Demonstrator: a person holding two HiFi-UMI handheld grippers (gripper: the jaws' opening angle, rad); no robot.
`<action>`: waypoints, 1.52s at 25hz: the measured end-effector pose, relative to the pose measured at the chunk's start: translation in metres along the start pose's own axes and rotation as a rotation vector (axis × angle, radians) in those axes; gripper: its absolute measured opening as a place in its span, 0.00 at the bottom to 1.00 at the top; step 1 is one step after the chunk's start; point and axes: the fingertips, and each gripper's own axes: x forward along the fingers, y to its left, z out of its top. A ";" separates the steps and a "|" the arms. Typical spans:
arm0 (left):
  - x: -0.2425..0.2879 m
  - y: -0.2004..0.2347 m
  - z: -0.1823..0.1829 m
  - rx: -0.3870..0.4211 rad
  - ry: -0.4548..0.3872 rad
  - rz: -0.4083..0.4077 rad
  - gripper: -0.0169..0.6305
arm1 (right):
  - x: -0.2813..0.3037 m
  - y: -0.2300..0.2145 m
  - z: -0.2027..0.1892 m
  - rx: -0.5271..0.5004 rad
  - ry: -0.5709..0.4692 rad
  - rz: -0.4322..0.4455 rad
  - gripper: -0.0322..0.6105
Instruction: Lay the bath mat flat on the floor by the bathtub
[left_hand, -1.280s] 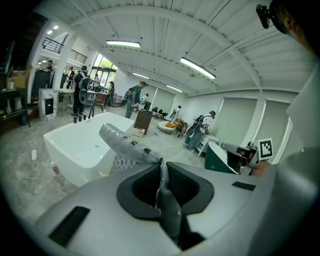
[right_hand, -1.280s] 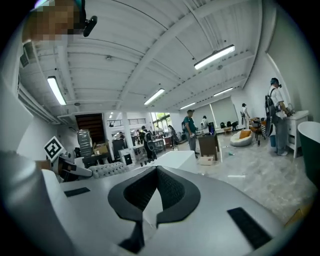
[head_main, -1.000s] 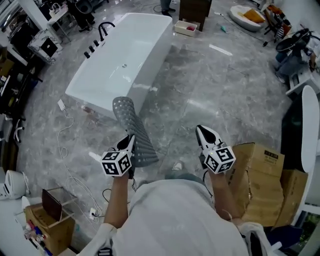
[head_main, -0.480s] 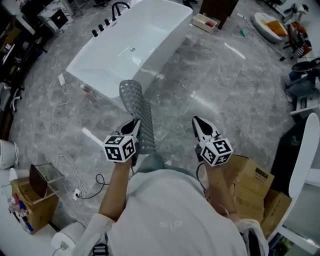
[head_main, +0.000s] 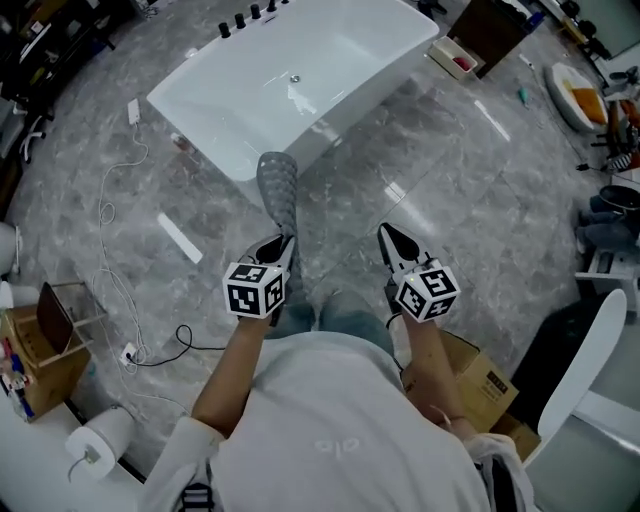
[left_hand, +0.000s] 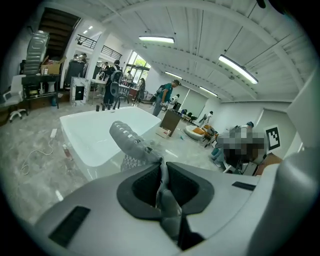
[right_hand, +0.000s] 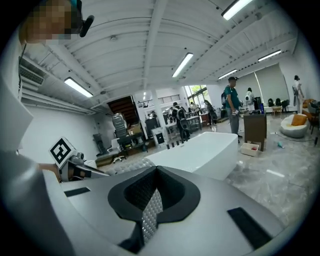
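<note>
Our left gripper (head_main: 281, 246) is clamped on one end of the grey, perforated bath mat (head_main: 278, 185). Its jaws are nearly together, with the mat's edge pinched between them. From the jaws the mat reaches out through the air toward the far side and bends over at its free end, which shows just short of the bathtub's near corner. It is not lying on the floor. Our right gripper (head_main: 387, 235) is just to the right, apart from the mat, with its jaws fully together and nothing between them. We hold both grippers at about the same level in front of us. Beyond them the white bathtub (head_main: 240, 95) stands slantwise on the grey marble floor (head_main: 450, 170). A roll of white paper (head_main: 95, 445) sits near on the left, and a cardboard box (head_main: 478, 372) near on the right.
</note>
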 end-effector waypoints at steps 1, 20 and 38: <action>0.006 0.005 0.000 -0.008 0.002 0.012 0.10 | 0.012 -0.004 0.003 -0.006 0.011 0.017 0.09; 0.185 0.043 0.002 -0.263 -0.039 0.299 0.10 | 0.181 -0.140 0.017 -0.117 0.240 0.384 0.09; 0.358 0.114 -0.053 -0.372 -0.148 0.311 0.10 | 0.263 -0.207 -0.113 -0.105 0.476 0.427 0.09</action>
